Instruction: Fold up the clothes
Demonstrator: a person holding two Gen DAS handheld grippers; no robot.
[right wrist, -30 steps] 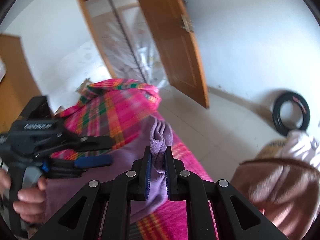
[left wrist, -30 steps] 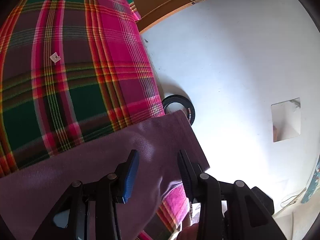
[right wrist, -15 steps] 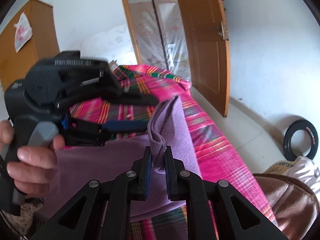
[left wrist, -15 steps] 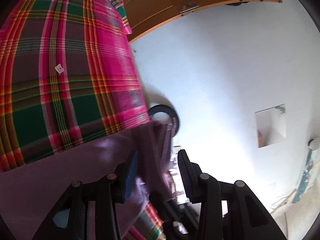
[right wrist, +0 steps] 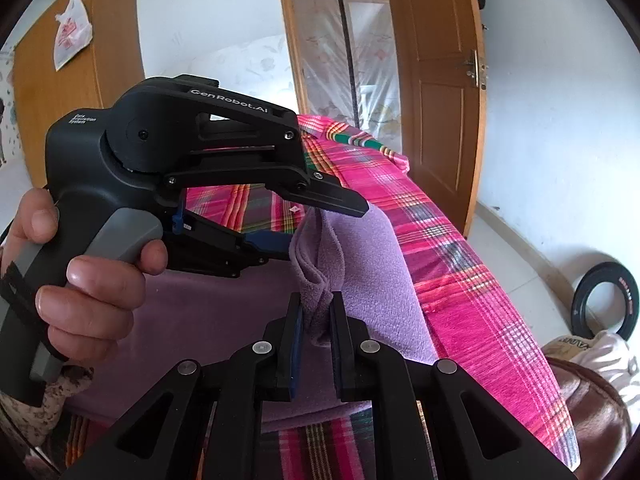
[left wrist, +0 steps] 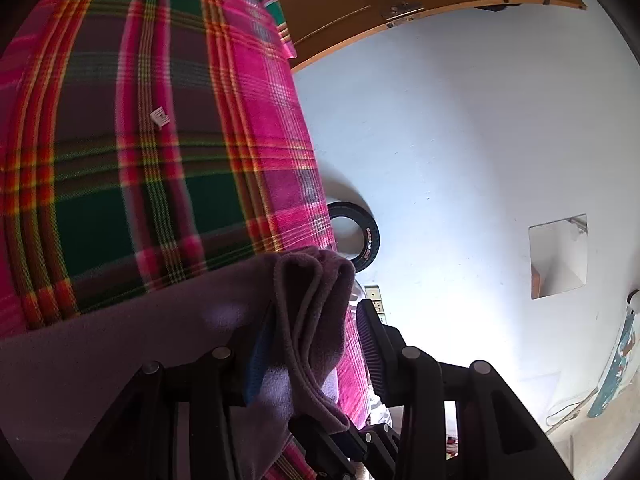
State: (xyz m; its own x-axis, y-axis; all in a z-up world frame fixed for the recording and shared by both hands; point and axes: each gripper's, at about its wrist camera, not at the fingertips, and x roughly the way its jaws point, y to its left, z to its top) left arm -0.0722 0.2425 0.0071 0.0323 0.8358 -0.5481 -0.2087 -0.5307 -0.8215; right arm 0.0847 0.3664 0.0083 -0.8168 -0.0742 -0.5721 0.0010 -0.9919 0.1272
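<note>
A purple fleece garment [left wrist: 132,360] lies spread over a pink and green plaid bed cover [left wrist: 160,160]. My right gripper [right wrist: 316,308] is shut on a bunched fold of the garment [right wrist: 320,248] and holds it up off the bed. That fold stands between the fingers of my left gripper [left wrist: 316,332], which are wide apart and open. In the right wrist view a hand [right wrist: 80,280] holds the left gripper [right wrist: 324,228], with one finger above the fold and the blue-padded one below it. The right gripper's fingers [left wrist: 340,440] show dark at the bottom of the left wrist view.
The plaid cover [right wrist: 460,260] ends at a floor strip on the right. There a black tyre [right wrist: 604,300] leans on the white wall beside a brown bag [right wrist: 580,400]. A wooden door [right wrist: 440,80] stands open behind the bed, with a wardrobe [right wrist: 80,100] at the left.
The right gripper has lifted the purple fold up and brought it between the left gripper's open fingers. The two grippers have come close together.
</note>
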